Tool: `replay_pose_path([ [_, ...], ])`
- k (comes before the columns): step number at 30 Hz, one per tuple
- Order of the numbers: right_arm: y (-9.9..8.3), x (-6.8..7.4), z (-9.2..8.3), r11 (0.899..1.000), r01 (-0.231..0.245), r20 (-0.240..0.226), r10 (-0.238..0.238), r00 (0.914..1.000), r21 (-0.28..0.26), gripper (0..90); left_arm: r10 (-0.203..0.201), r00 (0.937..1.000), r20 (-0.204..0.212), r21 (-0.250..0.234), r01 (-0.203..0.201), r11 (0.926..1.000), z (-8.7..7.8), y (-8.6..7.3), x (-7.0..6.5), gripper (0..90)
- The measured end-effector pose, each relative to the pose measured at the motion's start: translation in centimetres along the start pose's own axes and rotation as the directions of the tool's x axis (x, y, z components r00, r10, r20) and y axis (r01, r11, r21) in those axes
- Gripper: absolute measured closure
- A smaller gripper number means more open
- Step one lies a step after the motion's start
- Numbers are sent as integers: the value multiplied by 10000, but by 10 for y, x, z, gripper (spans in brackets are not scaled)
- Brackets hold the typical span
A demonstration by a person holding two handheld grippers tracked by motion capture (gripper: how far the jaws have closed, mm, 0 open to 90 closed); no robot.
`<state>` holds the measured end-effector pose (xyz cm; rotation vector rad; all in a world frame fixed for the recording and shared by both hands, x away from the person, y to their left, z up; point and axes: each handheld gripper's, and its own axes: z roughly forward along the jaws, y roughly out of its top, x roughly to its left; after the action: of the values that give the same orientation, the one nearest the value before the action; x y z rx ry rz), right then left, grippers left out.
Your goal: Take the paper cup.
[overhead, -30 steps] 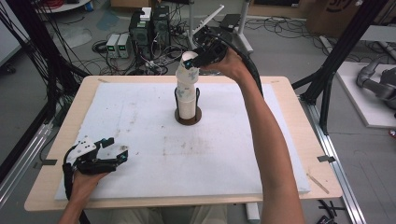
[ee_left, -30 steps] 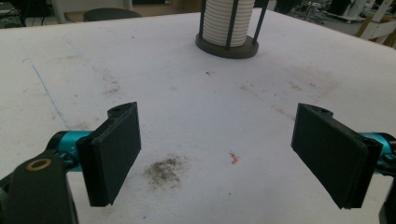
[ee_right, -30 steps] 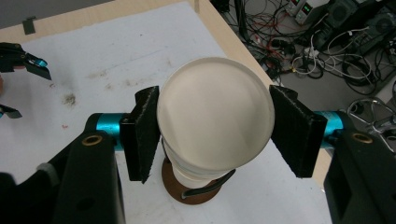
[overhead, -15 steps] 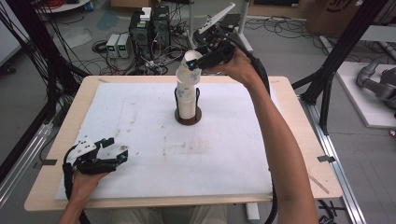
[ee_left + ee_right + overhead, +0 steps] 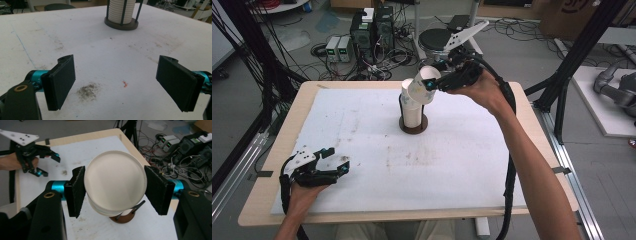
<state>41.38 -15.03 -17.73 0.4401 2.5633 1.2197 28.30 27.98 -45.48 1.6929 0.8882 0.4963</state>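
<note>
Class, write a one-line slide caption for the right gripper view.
Right gripper clamps a white paper cup above the cup stack's round base.

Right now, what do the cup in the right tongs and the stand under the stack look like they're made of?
The cup looks like matte off-white paper: rolled rim, flat dull base, no shine. The stack beneath shows the same ribbed paper rims. The stand has a dark round base, possibly wood or plastic, and thin dark rods, likely metal. The right tongs grip the cup with black foam-like pads.

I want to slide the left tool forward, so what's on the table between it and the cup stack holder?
In the left gripper view, only bare white mat lies between the open left tool and the cup stack holder, marked by a dark smudge and a small orange fleck.
</note>
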Motion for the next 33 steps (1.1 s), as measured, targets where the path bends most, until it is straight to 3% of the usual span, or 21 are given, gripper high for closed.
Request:
replay_pose_path([
  [6,-4,11,-1,9997,222,-195,-223,9996,-56,381,49,10000,-14,37,-49,10000,1,0,-1,158],
  [12,-17,23,0,9984,201,-502,-227,9985,-521,381,92,10000,-16,1,-92,10000,1,0,-1,158],
  [19,-38,33,0,9969,-15,-712,-42,9975,-789,381,79,10000,-16,7,-79,10000,0,0,-1,158],
  [26,-61,42,-5,9882,-284,-607,194,9980,-1507,381,123,9999,-13,-39,-124,9999,0,0,-2,158],
  [33,-78,49,0,9837,-597,-646,494,9967,-1693,381,154,9999,-38,-25,-154,9999,0,0,-2,158],
])
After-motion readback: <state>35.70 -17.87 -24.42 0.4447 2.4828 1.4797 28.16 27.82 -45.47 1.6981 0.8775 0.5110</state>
